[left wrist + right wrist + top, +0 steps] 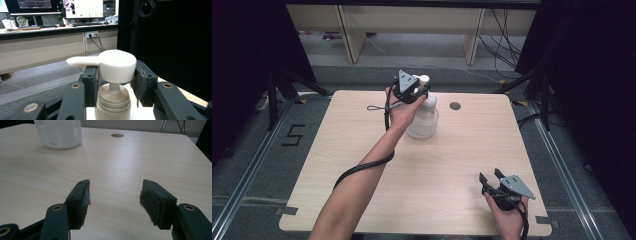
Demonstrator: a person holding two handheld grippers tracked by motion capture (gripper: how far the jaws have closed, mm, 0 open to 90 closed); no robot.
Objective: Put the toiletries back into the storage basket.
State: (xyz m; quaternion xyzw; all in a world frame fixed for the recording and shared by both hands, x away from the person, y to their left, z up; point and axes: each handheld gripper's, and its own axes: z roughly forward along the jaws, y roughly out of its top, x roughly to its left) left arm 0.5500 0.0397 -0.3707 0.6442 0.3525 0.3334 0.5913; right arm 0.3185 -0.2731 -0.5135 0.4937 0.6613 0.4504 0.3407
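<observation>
— Nearest the camera, what is the right gripper (493, 178) doing?

— Resting low over the table (362, 165), jaws apart and empty.

— And farther back?

— The left gripper (113, 75) clamps the pump head (117, 65) of a white dispenser bottle (423, 117) standing mid-table. The grasp looks made; whether pressing or lifting follows remains undone.

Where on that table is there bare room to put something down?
Nearly everywhere: the table is bare wood between the pump bottle and the right gripper, and along its left side. The one crowded spot is the far middle, where the left gripper clasps the bottle's pump head.
</observation>
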